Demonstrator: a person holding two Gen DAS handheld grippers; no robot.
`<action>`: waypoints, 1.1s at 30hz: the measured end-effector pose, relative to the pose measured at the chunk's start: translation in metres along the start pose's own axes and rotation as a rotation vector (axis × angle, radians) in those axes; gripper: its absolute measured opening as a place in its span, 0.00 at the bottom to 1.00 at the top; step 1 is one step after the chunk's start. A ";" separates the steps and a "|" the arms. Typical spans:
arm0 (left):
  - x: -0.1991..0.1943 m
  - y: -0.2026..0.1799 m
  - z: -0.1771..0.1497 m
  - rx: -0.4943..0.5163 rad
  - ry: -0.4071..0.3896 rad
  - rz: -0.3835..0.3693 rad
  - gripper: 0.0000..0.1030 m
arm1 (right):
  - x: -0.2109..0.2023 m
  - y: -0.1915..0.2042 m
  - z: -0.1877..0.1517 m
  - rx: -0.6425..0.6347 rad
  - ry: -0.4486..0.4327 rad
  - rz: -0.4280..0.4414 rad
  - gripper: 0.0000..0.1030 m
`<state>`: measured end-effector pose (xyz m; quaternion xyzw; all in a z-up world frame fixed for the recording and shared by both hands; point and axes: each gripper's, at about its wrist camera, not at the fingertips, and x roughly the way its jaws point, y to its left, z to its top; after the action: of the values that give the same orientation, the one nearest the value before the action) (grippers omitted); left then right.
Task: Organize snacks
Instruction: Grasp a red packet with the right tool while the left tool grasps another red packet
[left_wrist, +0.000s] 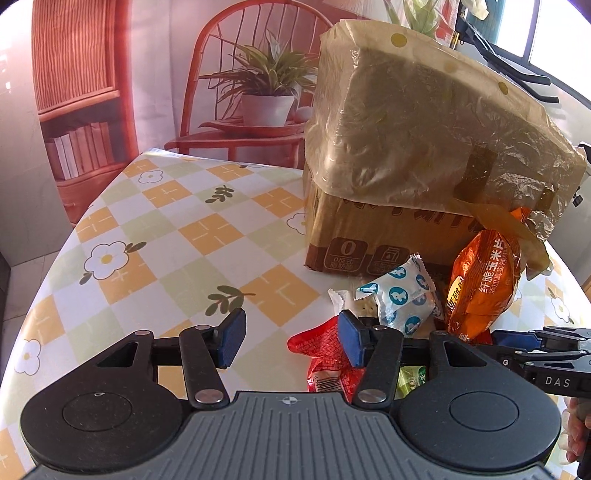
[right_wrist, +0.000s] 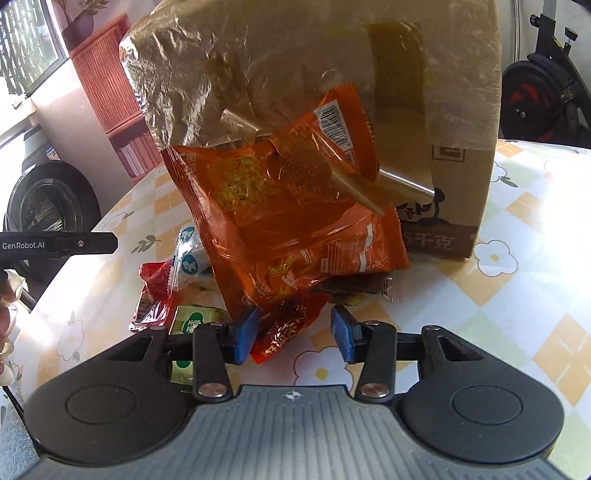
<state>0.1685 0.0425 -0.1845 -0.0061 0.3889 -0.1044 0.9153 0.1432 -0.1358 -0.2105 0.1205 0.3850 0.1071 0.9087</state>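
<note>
Centrally, an orange snack bag (right_wrist: 288, 206) is leaning against a plastic-draped cardboard box (right_wrist: 454, 122), above smaller packets on a floral tablecloth (right_wrist: 517, 280). The right gripper (right_wrist: 293, 330) is standing spread, a red packet (right_wrist: 284, 328) lying between its pads unpinched. Only the left view is showing the left gripper (left_wrist: 291, 338) spread over bare cloth, beside a blue-dotted white packet (left_wrist: 400, 295).

Left half of the table (left_wrist: 155, 229) is bare, free to pass. Cardboard box (left_wrist: 369, 236) with its plastic wrap (left_wrist: 424, 122) walls off the far side; the snack pile leans on it, orange bag (right_wrist: 288, 221) tallest. Right of the pile, tabletop is bare up to the box
</note>
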 end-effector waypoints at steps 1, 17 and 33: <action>0.001 0.000 -0.001 -0.002 0.004 0.000 0.55 | 0.003 0.002 0.000 -0.004 0.005 -0.006 0.45; 0.027 -0.023 -0.020 0.024 0.056 -0.013 0.56 | 0.009 0.005 -0.013 -0.060 0.006 -0.053 0.21; 0.036 -0.032 -0.030 -0.013 0.041 -0.026 0.23 | -0.002 -0.008 -0.015 -0.016 -0.011 -0.037 0.20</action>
<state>0.1656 0.0060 -0.2276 -0.0149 0.4081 -0.1141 0.9057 0.1318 -0.1423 -0.2220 0.1065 0.3813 0.0926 0.9136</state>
